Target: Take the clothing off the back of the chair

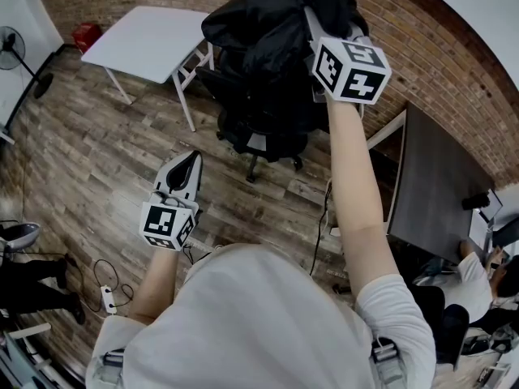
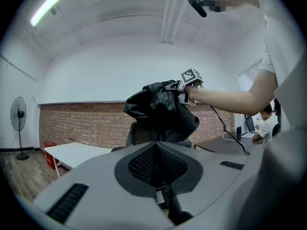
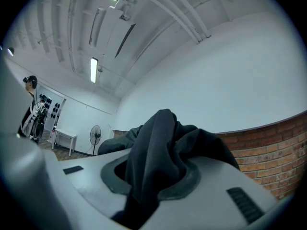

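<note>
A black piece of clothing (image 1: 276, 19) hangs bunched above the black office chair (image 1: 259, 132), lifted off its backrest. My right gripper (image 1: 312, 31) is shut on the top of the cloth, with its marker cube towards me. In the right gripper view the dark fabric (image 3: 160, 152) fills the gap between the jaws of the right gripper (image 3: 156, 176). My left gripper (image 1: 191, 159) hangs low, to the left of the chair and apart from it, shut and empty. The left gripper (image 2: 156, 164) faces the raised clothing (image 2: 160, 111) and the chair (image 2: 136, 134) below it.
A white table (image 1: 146, 43) stands left of the chair, a dark desk (image 1: 442, 185) to its right with a seated person (image 1: 478, 278) beside it. A floor fan (image 1: 10, 45), a red box (image 1: 86, 32) and a power strip (image 1: 106, 299) lie further left.
</note>
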Demonstrator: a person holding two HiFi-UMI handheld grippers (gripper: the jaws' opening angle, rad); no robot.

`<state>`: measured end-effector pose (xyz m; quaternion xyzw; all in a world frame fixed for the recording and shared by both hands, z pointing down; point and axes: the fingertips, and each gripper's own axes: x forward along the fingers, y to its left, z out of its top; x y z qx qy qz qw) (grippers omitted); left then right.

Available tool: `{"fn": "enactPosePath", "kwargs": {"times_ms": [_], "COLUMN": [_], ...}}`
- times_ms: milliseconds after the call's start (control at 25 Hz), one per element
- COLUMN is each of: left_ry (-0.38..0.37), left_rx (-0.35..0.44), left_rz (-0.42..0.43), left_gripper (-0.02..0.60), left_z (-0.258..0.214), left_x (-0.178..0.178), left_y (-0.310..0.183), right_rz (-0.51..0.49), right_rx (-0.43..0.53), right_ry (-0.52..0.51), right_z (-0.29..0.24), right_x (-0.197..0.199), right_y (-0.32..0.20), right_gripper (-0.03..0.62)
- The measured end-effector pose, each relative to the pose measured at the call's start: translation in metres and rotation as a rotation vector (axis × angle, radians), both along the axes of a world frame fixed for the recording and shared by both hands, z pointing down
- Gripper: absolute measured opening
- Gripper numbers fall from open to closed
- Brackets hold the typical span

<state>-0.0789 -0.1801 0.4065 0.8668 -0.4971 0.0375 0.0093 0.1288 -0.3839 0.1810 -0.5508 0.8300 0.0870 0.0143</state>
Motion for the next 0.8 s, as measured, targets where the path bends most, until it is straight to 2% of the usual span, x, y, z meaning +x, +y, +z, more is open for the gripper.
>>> {"fn": "enactPosePath", "kwargs": {"times_ms": [400, 800], "left_ry": [0.002, 0.002], "left_rx": [0.002, 0.006], "left_rz": [0.014, 0.055], "left_gripper": [0.021, 0.021], "left_z": [-0.001, -0.004], "left_x": [-0.003, 0.01], "left_y": [-0.004, -0.007], "right_rz": [0.037, 0.12], "right_rx": [0.057, 0.148], "right_ry": [-0.034, -0.05], "right_z": [-0.024, -0.064], "right_x": [0.037, 0.108], "right_y": [0.024, 0.074], "right_gripper": [0.098, 0.1]}}
